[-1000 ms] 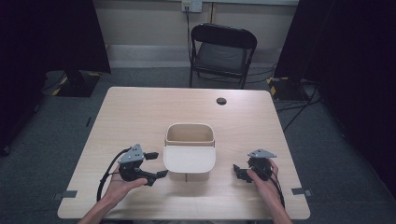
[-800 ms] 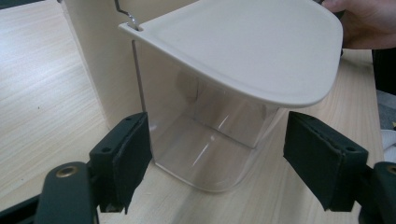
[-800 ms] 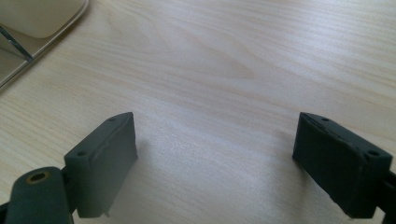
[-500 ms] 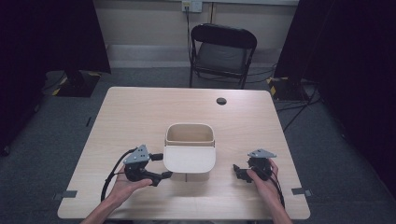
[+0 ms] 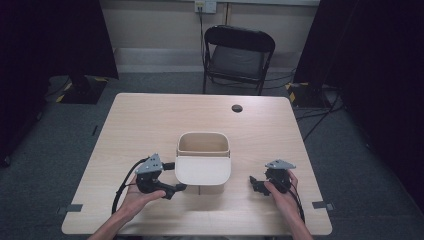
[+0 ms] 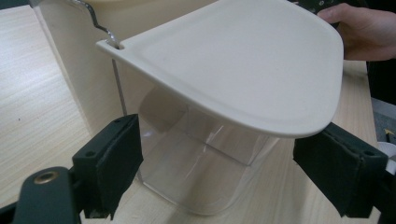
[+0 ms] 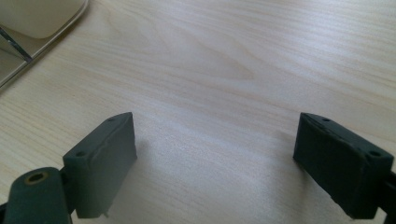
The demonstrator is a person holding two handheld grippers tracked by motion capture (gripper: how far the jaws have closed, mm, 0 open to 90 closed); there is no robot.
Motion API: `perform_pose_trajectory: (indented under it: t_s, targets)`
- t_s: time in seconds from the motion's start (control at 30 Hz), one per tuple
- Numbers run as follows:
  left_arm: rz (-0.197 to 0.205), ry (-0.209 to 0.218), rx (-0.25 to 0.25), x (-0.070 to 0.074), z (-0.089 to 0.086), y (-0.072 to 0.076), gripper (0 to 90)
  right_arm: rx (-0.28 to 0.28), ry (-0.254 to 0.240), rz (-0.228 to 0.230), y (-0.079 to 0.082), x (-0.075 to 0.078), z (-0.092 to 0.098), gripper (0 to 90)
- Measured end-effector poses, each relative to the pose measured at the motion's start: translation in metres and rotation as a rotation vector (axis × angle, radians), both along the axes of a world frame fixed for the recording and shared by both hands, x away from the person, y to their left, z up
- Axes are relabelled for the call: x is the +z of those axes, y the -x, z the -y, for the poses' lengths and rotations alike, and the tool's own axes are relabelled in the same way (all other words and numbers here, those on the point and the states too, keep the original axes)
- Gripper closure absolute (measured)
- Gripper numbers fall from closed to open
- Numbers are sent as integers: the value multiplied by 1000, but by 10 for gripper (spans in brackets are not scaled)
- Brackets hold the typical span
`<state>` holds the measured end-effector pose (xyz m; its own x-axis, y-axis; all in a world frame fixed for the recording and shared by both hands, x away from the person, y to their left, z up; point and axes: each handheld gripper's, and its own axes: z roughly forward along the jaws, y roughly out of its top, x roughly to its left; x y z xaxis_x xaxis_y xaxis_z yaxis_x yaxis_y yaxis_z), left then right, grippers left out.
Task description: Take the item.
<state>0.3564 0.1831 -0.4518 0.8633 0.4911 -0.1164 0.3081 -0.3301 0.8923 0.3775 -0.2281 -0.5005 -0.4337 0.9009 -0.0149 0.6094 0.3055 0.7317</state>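
Observation:
A cream container [image 5: 202, 145] stands mid-table, its flat lid [image 5: 202, 170] swung out level toward me. My left gripper [image 5: 176, 177] sits at the lid's left front corner, pointing right. In the left gripper view the lid [image 6: 243, 60] overhangs a clear body [image 6: 201, 158]. That gripper [image 6: 226, 163] is open and its jaws have just been opening. The clear body stands between the pads [image 6: 116, 163] without touching them. My right gripper [image 5: 254, 184] rests right of the container. It [image 7: 215, 158] is open over bare wood.
The wooden table [image 5: 145, 125] has free room behind and beside the container. A small black disc [image 5: 237, 108] lies near the far edge. A black folding chair [image 5: 239, 55] stands beyond the table. The container's corner [image 7: 37, 18] lies left of the right gripper.
The left gripper has edged to the right, closer to the container's lid. The right gripper and the container have kept still.

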Motion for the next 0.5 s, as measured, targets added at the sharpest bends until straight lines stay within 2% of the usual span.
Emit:
perform_pose_trajectory:
  t_s: [0.17, 0.2, 0.5]
  targets:
    - [7, 13, 2, 2, -1, 1, 159, 0, -2, 0, 0, 0, 0, 122]
    - [8, 28, 6, 3, -1, 2, 161, 0, -2, 0, 0, 0, 0, 122]
    - [3, 43, 10, 5, -1, 1, 159, 2, -2, 1, -1, 0, 0, 120]
